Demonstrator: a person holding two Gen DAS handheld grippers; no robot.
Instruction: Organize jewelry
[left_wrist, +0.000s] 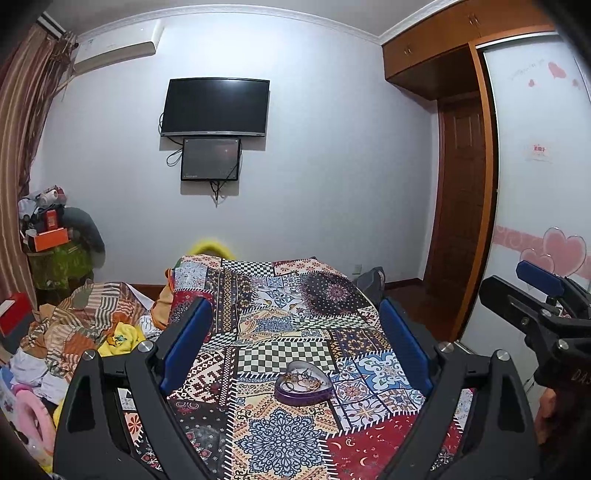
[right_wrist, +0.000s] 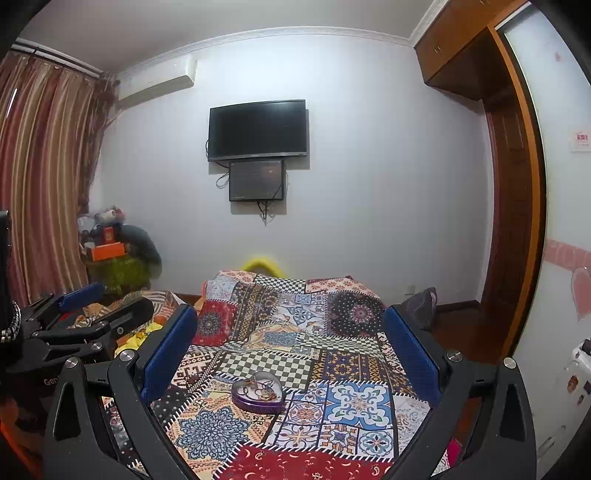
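Note:
A purple heart-shaped tin (left_wrist: 303, 384) lies on the patchwork bedspread (left_wrist: 280, 302), open, with several bracelets and rings inside. It also shows in the right wrist view (right_wrist: 257, 394). My left gripper (left_wrist: 295, 314) is open and empty, held above the bed with the tin between and below its fingers. My right gripper (right_wrist: 291, 321) is open and empty, also above the bed; the tin sits a little left of its centre. The right gripper shows at the right edge of the left wrist view (left_wrist: 543, 295). The left gripper shows at the left of the right wrist view (right_wrist: 81, 314).
A heap of clothes (left_wrist: 85, 328) lies left of the bed. A television (left_wrist: 216, 107) hangs on the far wall. A wardrobe with heart stickers (left_wrist: 535, 184) stands on the right. Curtains (right_wrist: 40, 166) and a cluttered stand (right_wrist: 114, 254) are on the left.

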